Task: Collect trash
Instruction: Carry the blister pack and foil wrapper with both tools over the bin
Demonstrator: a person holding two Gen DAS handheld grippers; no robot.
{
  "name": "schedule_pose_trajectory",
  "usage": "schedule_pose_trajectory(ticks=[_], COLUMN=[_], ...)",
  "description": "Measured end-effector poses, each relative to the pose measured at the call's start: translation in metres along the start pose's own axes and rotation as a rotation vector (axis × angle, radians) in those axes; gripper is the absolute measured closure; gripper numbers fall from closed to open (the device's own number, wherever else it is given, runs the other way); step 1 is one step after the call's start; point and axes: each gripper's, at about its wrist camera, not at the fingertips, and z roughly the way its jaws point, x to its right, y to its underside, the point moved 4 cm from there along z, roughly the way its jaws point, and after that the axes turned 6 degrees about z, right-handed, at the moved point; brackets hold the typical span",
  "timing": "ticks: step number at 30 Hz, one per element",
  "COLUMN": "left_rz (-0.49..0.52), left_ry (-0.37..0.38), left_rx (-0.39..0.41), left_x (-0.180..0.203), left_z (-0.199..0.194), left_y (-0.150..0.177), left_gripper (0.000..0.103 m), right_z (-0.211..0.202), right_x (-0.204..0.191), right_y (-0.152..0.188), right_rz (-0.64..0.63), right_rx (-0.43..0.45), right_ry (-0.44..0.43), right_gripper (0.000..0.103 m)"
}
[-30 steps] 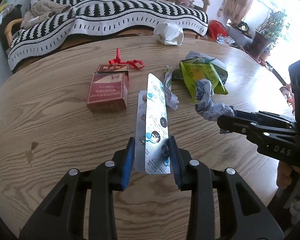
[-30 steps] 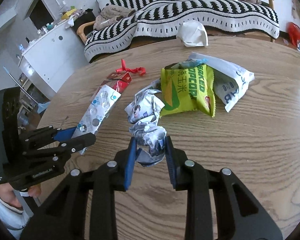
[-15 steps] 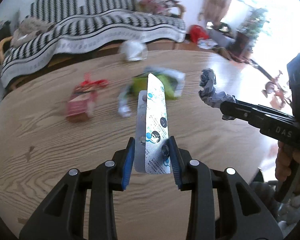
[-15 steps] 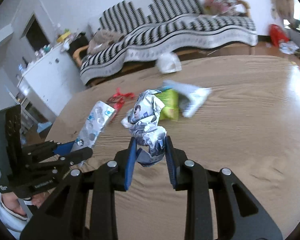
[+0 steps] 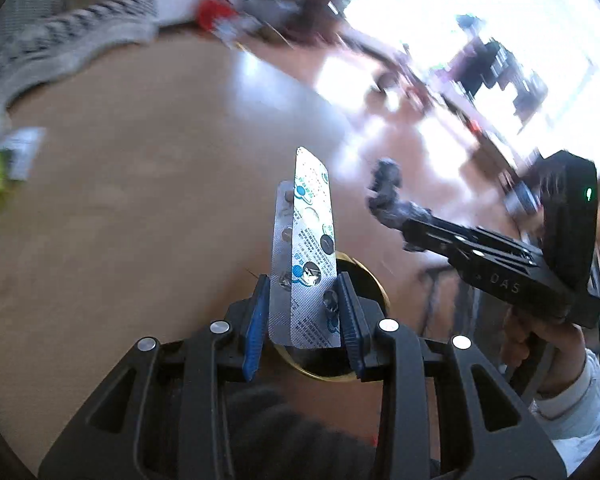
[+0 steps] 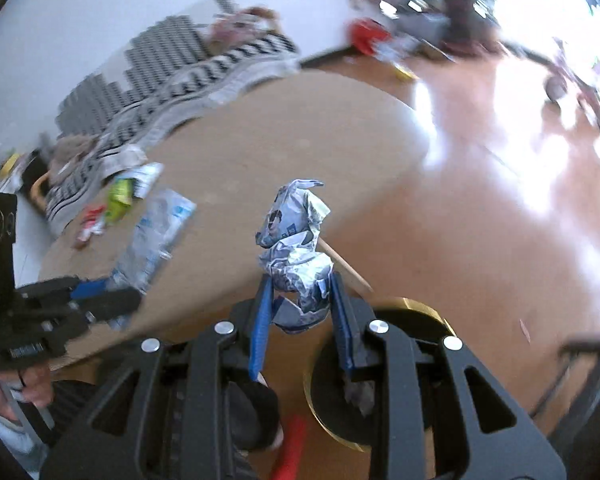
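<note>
My left gripper (image 5: 303,306) is shut on a silver blister pack (image 5: 306,252) that stands upright between its blue pads. My right gripper (image 6: 298,306) is shut on a crumpled wad of printed paper (image 6: 296,248). In the left wrist view the right gripper (image 5: 384,196) reaches in from the right with the wad (image 5: 386,188). In the right wrist view the left gripper (image 6: 112,298) shows at the left with the blister pack (image 6: 156,236). A round bin with a gold rim (image 6: 420,306) lies on the floor just below both grippers, past the table's edge; it shows too in the left wrist view (image 5: 364,272).
The wooden table (image 6: 284,140) lies behind, with a green snack bag (image 6: 118,198), a white wrapper (image 6: 150,174) and a red pack (image 6: 90,222) at its far left. A striped sofa (image 6: 160,80) stands beyond. A red stick (image 6: 290,446) and a dark metal frame (image 6: 580,368) are on the shiny floor.
Both grippers have swung fast to the right off the table, keeping their loads. The trash on the table has slid to the left of view, and the gold-rimmed bin has come into view below.
</note>
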Motion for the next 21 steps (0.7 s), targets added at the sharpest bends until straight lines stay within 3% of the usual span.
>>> schedule_pose_trajectory(ticks=[3,9,16,18,19,20,21], left_rz=[0.044,0.064,0.075,0.086,0.08,0.071,0.07], left_ry=[0.02,0.035,0.054,0.039,0.019,-0.011,-0.023], left_rx=[-0.111,-0.224,-0.263,-0.25,-0.245,-0.234,-0.219], left_x=[0.036,0.063,0.063,0.064,0.06,0.058,0.056], left_z=[0.055,0.112,0.129,0.13,0.127,0.126,0.124], left_y=[0.01,0.027,0.028,0.026,0.025,0.024,0.024], left_gripper=[0.07,0.07,0.069,0.063,0.029,0.007,0.006], right_z=[0.004,0.014,0.025,0.029,0.028,0.027,0.026], right_x=[0.042,0.097,0.117,0.113,0.117,0.12,0.123], right_y=[0.023,0.052,0.065,0.062,0.062,0.06,0.058], right_rz=[0.078,0.176,0.229,0.236,0.251,0.278,0.303], right_rx=[-0.043,-0.087,-0.117,-0.127,-0.132,-0.13,-0.122], right_ry=[0.023,0.02,0.006,0.005,-0.009,-0.024,-0.028], right_gripper=[0.074,0.074,0.074,0.071,0.065,0.035,0.009])
